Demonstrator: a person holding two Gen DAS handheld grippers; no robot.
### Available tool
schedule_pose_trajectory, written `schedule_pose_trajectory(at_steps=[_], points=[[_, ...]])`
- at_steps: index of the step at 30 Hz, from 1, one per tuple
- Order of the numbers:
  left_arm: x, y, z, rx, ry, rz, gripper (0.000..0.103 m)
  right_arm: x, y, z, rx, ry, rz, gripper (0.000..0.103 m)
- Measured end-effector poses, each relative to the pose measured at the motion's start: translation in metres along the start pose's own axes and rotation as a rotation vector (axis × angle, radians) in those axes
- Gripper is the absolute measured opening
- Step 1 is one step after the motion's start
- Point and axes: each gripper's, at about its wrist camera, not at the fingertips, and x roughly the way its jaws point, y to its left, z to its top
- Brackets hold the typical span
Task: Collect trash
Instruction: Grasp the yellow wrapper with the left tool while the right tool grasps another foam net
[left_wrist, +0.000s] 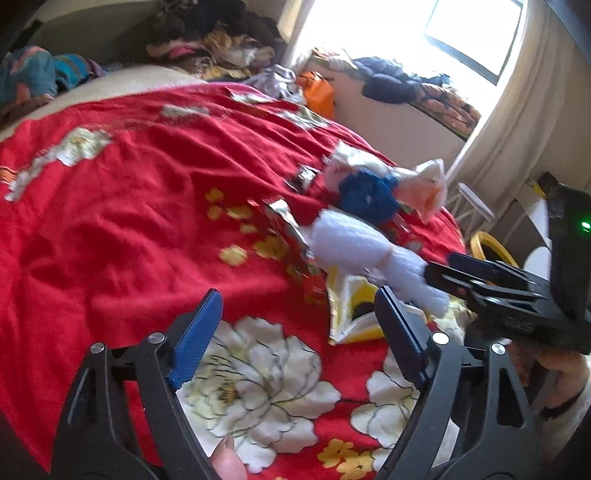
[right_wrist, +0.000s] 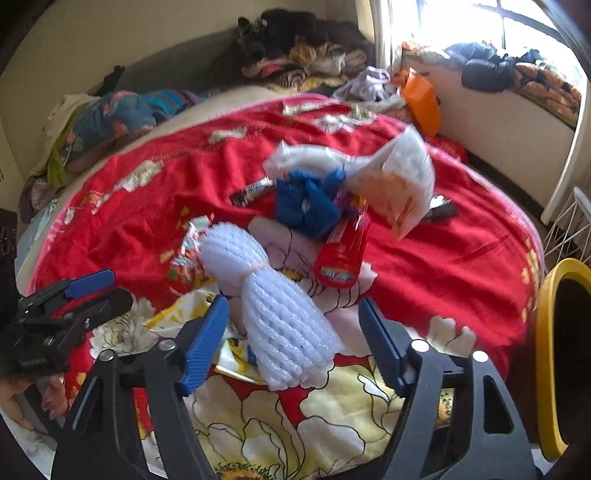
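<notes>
Right gripper (right_wrist: 291, 343) low over the near edge of a red floral blanket (right_wrist: 443, 251), blue pads apart, straddling the near end of a white foam net sleeve (right_wrist: 273, 310) without pressing on it. Left gripper (left_wrist: 299, 336) just beside, to the left, pads also apart with only blanket and printed flower between them; its right pad near a crumpled yellow-and-white wrapper (left_wrist: 351, 317), contact unclear. Thumb tip (left_wrist: 227, 458) showing at the bottom edge of the left view.

Farther on, a scatter of trash in the blanket's middle: a red cylindrical can (right_wrist: 343, 251) lying on its side just right of the foam sleeve, a colourful torn wrapper (right_wrist: 188, 243) to the sleeve's left, a crumpled blue foam piece (right_wrist: 306, 206) behind, touching a clear plastic bag (right_wrist: 399, 177). A small dark foil wrapper (right_wrist: 251, 192) left of the blue piece.

Yellow-rimmed bin (right_wrist: 546, 350) beside the bed at right. Farthest, heaped clothes (right_wrist: 295, 48) by the wall and a bright window (right_wrist: 480, 26).
</notes>
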Motion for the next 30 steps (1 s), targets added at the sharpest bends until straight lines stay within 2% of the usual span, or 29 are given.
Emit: schedule_pose_trajectory(at_steps=[5,8,13,14,18,20,23,30], points=[[0.020,-0.004,-0.007,-0.023,0.072,-0.072,0.058,0.018,-0.002,-0.007,0.003,0.062,0.019,0.054],[0.031,-0.003,-0.010,-0.064,0.110,-0.128,0.056,0.020,-0.005,-0.010,0.016,0.069,0.029,0.047],[0.042,-0.001,-0.009,-0.134,0.136,-0.196,0.048,0.020,-0.007,-0.013,0.018,0.075,0.036,0.042],[0.044,-0.001,-0.008,-0.145,0.142,-0.207,0.041,0.019,-0.007,-0.014,0.021,0.074,0.037,0.041],[0.048,-0.005,-0.008,-0.155,0.165,-0.225,0.021,0.016,-0.009,-0.015,0.030,0.070,0.044,0.037],[0.046,-0.009,-0.009,-0.147,0.165,-0.229,0.015,0.013,-0.009,-0.016,0.028,0.065,0.046,0.033],[0.040,-0.016,-0.006,-0.118,0.154,-0.214,0.010,0.006,-0.009,-0.018,0.027,0.049,0.036,0.029],[0.021,-0.035,0.003,-0.043,0.097,-0.188,0.009,-0.015,-0.014,-0.017,0.054,-0.007,0.055,0.028]])
